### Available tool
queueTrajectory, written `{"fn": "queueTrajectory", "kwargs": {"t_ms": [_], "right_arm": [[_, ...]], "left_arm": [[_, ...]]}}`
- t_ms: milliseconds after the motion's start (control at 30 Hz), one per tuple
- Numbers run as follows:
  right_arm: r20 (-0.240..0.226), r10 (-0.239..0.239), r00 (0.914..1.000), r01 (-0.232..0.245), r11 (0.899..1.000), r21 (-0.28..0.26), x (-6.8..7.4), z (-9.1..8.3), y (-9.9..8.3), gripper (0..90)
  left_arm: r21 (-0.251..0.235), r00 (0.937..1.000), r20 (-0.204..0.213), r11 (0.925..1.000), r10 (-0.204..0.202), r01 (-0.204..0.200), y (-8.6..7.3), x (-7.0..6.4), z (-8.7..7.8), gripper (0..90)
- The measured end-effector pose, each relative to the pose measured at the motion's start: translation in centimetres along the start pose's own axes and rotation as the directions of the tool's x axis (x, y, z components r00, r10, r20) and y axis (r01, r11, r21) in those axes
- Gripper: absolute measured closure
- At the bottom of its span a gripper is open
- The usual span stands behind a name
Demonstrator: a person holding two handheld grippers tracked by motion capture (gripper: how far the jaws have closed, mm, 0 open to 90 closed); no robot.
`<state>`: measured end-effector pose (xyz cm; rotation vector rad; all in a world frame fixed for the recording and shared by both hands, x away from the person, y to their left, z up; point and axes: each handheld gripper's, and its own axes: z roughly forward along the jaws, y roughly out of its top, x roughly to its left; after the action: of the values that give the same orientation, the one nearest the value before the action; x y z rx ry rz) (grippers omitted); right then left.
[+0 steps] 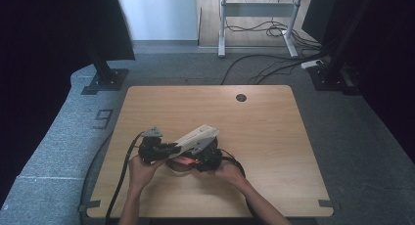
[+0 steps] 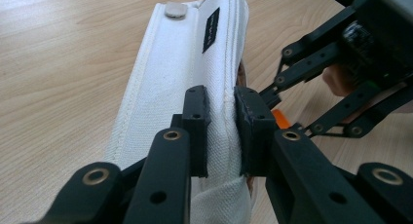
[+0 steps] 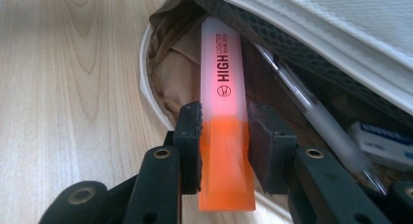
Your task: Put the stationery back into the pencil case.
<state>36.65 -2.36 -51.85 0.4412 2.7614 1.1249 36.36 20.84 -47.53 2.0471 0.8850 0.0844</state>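
A white fabric pencil case lies on the wooden table, its lid lifted. My left gripper is shut on the edge of the lid and holds it up. My right gripper is shut on an orange highlighter with a pale cap, whose tip points into the open case. In the high view both grippers meet at the case, the left gripper to its left and the right gripper to its right. A clear pen and a white eraser lie inside the case.
The table has a cable hole near its far edge. Black cables trail from both grippers over the near edge. Beyond the table stand black stands on grey carpet, and a desk frame with loose cables.
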Motion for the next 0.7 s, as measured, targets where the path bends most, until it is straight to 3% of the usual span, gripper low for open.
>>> {"fn": "queueTrajectory", "kwargs": {"t_ms": [267,300,333,467,700], "right_arm": [[0.01,-0.01,0.9999,0.01,1.0,0.029,-0.3,1.0,0.1,64.6],[0.011,-0.004,0.9999,0.003,1.0,0.03,-0.4,1.0,0.0,60.4],[0.033,0.006,0.9994,-0.007,0.999,0.035,-0.5,0.9,-0.2,55.0],[0.044,0.028,0.9986,-0.03,0.999,0.027,-0.6,0.4,-0.7,51.1],[0.091,0.041,0.995,-0.044,0.999,0.028,-0.8,-1.0,-2.0,53.8]], "left_arm": [[0.003,1.0,0.002,1.0,0.001,-0.001,0.0,0.0,0.0,76.0],[0.003,1.0,0.002,1.0,0.001,-0.001,0.0,0.0,0.0,76.0],[0.003,1.0,0.003,1.0,0.0,0.0,0.0,0.0,0.0,76.0],[0.005,1.0,0.003,1.0,0.0,0.0,0.0,0.0,0.1,75.9],[0.008,1.0,0.005,1.0,0.0,0.0,0.0,0.0,0.2,75.8]]}}
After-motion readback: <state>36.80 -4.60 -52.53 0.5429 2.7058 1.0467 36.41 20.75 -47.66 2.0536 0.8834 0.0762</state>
